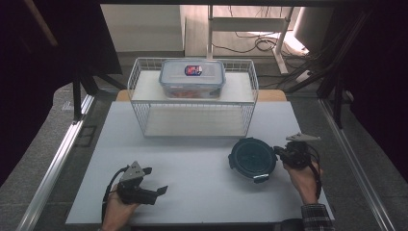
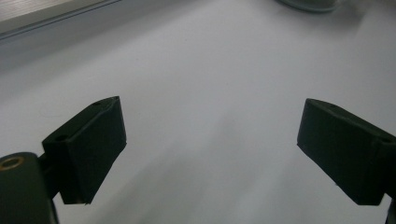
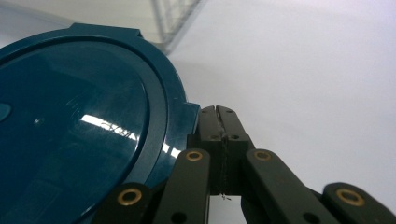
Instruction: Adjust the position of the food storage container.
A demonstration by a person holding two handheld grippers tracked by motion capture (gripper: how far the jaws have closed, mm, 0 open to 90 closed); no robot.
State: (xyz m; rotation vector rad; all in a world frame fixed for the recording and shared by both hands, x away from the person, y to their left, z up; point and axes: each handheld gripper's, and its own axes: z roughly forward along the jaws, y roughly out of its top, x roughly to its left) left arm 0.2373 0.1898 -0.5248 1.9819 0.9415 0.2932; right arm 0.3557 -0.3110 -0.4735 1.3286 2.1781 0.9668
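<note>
A round dark teal lid (image 1: 252, 158) is lying flat on the white worktop (image 1: 192, 187), towards its right edge and just in front of the wire basket (image 1: 192, 98) that is standing at the back edge. The right gripper (image 1: 280, 153) is reaching in from the right, its jaws pressed together with nothing between them, their tips touching a tab on the lid's rim (image 3: 184, 123). The left gripper (image 1: 155, 180) is resting near the front left corner of the worktop, its jaws standing wide apart over bare surface, well away from the lid. A clear latched food container (image 1: 192, 77) is sitting inside the basket on its upper shelf.
</note>
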